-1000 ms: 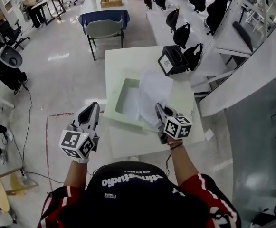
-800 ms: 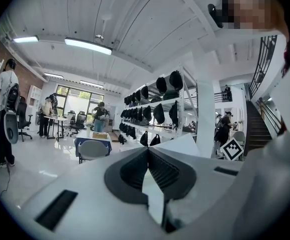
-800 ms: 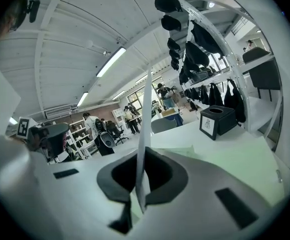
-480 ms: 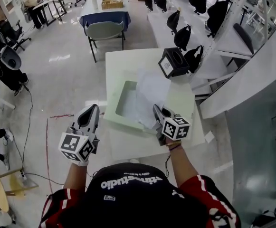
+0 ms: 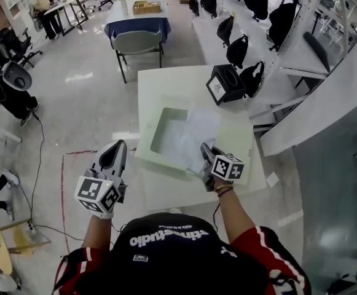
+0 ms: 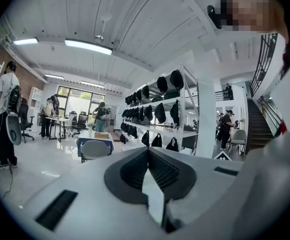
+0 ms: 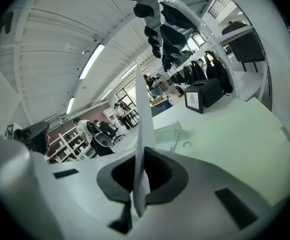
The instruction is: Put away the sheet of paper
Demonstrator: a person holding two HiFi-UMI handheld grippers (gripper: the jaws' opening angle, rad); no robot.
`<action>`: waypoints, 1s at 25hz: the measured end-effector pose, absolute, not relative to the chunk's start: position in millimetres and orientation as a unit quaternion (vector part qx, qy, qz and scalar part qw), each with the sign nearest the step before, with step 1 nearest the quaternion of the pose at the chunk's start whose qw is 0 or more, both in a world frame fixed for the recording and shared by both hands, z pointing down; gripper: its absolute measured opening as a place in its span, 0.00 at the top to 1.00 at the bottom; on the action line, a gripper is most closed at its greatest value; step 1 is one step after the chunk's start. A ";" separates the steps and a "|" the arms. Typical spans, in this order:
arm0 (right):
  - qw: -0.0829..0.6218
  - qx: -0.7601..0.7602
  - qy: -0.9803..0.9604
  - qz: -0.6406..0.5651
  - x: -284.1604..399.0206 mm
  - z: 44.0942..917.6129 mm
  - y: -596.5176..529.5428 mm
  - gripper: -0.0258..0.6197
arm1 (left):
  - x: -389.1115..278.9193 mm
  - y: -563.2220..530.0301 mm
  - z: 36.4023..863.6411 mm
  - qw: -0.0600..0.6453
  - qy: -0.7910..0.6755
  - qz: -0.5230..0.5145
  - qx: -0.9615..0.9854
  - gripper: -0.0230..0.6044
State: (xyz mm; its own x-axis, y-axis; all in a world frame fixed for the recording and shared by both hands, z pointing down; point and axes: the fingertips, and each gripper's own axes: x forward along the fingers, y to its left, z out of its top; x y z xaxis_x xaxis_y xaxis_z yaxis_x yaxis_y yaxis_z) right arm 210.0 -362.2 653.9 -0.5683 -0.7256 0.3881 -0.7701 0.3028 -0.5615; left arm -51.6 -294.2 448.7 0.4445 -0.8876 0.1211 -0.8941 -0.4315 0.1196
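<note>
Head view: paper over the tray in the frame's middle, not yet let go.
My right tongs [image 5: 206, 152] clench the sheet of paper [image 5: 193, 134] above the green tray [image 5: 166, 162]; my left tongs [image 5: 117, 147] are closed, empty.

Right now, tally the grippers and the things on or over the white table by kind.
Grippers: 2, left gripper and right gripper
Sheet of paper: 1
Pale green tray: 1
Black box: 1
Total: 5
</note>
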 end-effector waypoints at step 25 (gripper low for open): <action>0.017 0.477 -0.751 0.456 230.9 705.9 -361.2 0.95 | -44.0 -304.7 452.2 0.086 -0.527 0.028 0.845 0.96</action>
State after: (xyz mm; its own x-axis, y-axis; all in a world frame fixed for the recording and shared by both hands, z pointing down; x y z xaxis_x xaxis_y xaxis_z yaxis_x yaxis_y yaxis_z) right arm 230.9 -361.2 705.9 -0.5442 -0.7012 0.4607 -0.7323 0.1290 -0.6687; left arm -44.0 -304.7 452.2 0.4429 -0.8858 0.1384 -0.8955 -0.4295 0.1165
